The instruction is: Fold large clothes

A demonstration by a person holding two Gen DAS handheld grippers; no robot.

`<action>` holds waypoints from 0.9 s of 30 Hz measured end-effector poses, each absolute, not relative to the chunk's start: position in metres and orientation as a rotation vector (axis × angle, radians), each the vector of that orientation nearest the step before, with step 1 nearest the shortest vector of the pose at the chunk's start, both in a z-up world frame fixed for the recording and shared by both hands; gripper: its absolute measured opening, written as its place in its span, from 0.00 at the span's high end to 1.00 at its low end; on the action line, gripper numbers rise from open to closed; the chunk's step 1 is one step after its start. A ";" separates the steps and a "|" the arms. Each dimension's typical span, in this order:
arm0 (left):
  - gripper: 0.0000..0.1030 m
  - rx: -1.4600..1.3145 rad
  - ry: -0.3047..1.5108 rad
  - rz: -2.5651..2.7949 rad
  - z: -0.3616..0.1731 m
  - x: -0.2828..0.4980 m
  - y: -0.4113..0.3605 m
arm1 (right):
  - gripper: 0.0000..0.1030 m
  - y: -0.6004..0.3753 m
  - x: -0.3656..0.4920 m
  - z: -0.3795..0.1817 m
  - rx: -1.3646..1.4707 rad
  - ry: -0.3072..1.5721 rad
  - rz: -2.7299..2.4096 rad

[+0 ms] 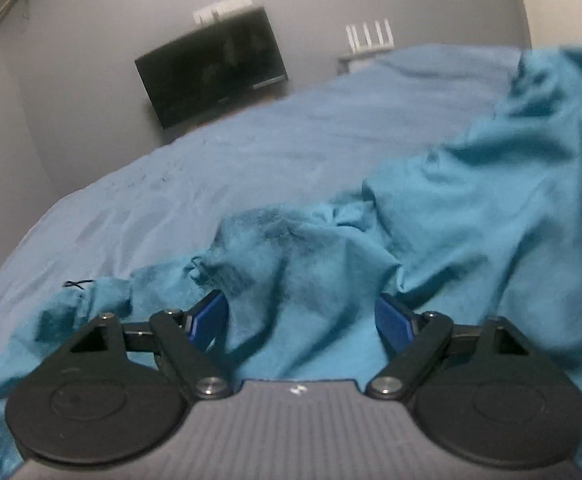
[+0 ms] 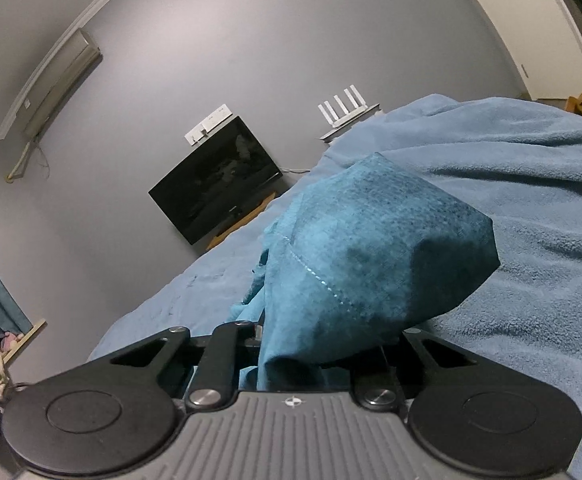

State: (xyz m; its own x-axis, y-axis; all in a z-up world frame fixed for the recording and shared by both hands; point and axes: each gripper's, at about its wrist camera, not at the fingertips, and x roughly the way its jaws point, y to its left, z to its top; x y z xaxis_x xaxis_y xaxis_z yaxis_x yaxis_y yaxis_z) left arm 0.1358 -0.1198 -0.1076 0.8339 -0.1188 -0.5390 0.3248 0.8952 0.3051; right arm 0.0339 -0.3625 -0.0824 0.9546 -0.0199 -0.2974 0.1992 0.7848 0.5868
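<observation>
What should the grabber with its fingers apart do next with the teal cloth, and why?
Probably close the left gripper on the fold bunched between its fingers. Its fingers stand apart with the teal garment lying crumpled on the blue bedspread, gripped by nothing on that side. The right gripper seems clamped on a corner already, so a second hold should let the cloth be spread out.

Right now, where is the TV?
The TV hangs on the grey wall past the far edge of the blue bed, upper middle in both wrist views, left of the white router.
</observation>
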 end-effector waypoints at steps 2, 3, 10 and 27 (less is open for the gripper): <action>0.14 0.423 0.527 -0.231 -0.116 0.144 -0.126 | 0.80 -0.364 0.035 -0.085 0.655 0.287 -0.115; 0.10 0.418 0.537 -0.224 -0.119 0.151 -0.128 | 0.80 -0.364 0.037 -0.085 0.647 0.288 -0.114; 0.00 0.274 0.687 -0.222 -0.130 0.201 -0.115 | 0.80 -0.366 0.048 -0.093 0.622 0.304 -0.104; 0.06 0.426 0.661 -0.468 -0.102 0.030 -0.112 | 0.80 -0.372 0.062 -0.106 0.711 0.326 -0.125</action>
State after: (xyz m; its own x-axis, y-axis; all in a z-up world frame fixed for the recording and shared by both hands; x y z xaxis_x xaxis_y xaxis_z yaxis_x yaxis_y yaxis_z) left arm 0.0301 -0.1124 -0.1018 0.6940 -0.2742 -0.6658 0.5367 0.8134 0.2244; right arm 0.0616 -0.3723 -0.1060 0.9422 -0.0023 -0.3350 0.2222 0.7526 0.6198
